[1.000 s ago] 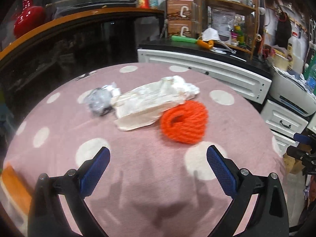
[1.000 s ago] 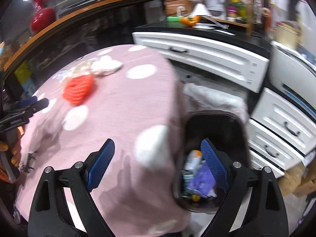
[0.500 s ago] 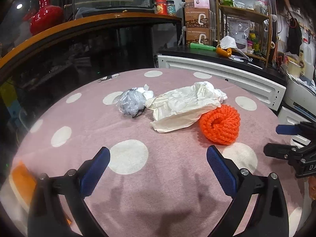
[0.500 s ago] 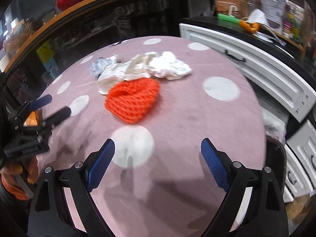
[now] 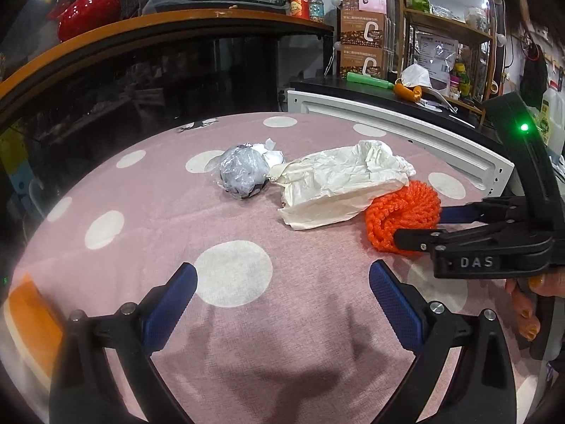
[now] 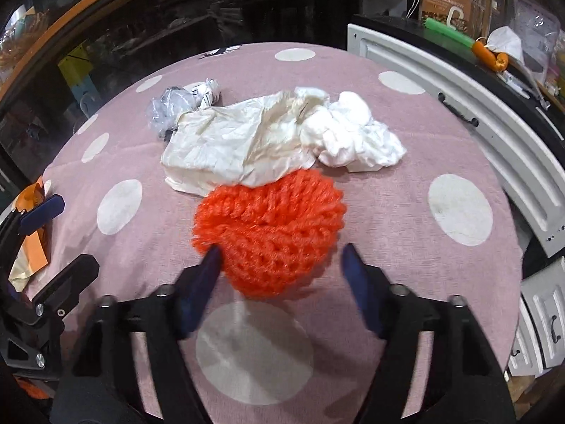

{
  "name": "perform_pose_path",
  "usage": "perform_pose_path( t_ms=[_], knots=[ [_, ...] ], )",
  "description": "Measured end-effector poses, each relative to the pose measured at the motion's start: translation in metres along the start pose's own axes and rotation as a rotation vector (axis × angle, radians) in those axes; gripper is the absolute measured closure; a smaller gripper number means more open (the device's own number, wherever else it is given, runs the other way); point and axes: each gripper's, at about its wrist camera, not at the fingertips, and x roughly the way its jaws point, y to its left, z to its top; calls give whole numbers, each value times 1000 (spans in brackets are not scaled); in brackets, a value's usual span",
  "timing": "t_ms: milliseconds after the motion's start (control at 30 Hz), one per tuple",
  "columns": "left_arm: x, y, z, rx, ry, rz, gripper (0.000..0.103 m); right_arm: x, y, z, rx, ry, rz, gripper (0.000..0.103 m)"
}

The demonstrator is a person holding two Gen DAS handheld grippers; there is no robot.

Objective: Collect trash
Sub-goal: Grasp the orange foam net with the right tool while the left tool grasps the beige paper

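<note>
Orange mesh ball (image 6: pixel 270 235) sits between closing right tool (image 6: pixel 280 252) pads, blurred, contact unclear. Left tool (image 5: pixel 282 279) gapes empty. Crumpled paper (image 6: pixel 240 141) beyond, partly hiding grey wrapper (image 6: pixel 169 107).

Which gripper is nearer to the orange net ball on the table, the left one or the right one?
Right. The right gripper is at the orange net ball, its jaws closing with the ball between them. The left gripper is farther back over the tablecloth, its jaws open.
</note>
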Motion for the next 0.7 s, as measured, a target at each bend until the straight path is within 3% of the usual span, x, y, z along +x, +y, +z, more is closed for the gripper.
perform_pose_path(
  t_ms=[100,200,467,700],
  knots=[
    [2,0,-1,-2,7,-5,6,-1,1,-3,0,-3,30,76],
    [4,-1,-1,3,14,-9,7,-5,5,-10,-26,-11,29,85],
    [5,-8,0,48,20,-6,7,-32,-12,-38,15,-51,60,87],
    [6,-36,10,201,13,24,7,-64,-37,-63,49,-88,53,87]
  ],
)
